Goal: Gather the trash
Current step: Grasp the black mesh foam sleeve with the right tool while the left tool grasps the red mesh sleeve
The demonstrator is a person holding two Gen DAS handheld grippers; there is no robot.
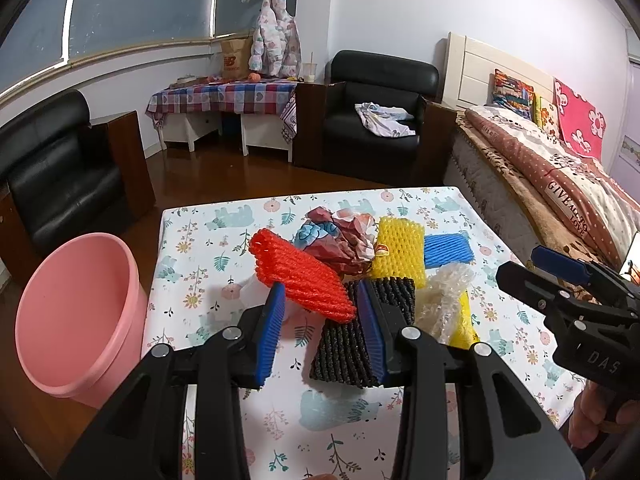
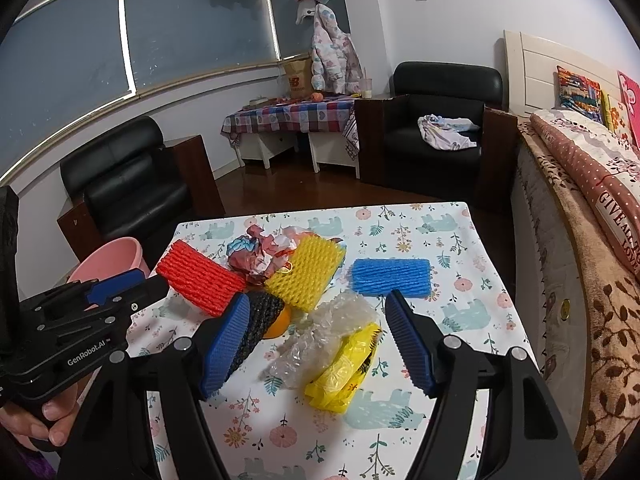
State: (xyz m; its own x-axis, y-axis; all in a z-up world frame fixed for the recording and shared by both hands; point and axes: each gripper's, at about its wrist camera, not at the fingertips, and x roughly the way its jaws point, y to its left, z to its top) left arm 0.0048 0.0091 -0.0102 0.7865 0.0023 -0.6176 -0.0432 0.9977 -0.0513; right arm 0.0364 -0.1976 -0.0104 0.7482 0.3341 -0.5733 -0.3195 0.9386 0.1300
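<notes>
Trash pile (image 1: pixel 360 264) is seen on the table (image 1: pixel 224 240); red foam net (image 1: pixel 300 276) lies between the spread pads of the left gripper (image 1: pixel 326 332), ungripped. Right view: yellow bag (image 2: pixel 344 368) lies between the released right gripper (image 2: pixel 320 348) pads.

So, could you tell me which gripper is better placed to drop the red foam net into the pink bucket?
Left gripper: its open jaws frame the red foam net, and the pink bucket sits on its side.
</notes>
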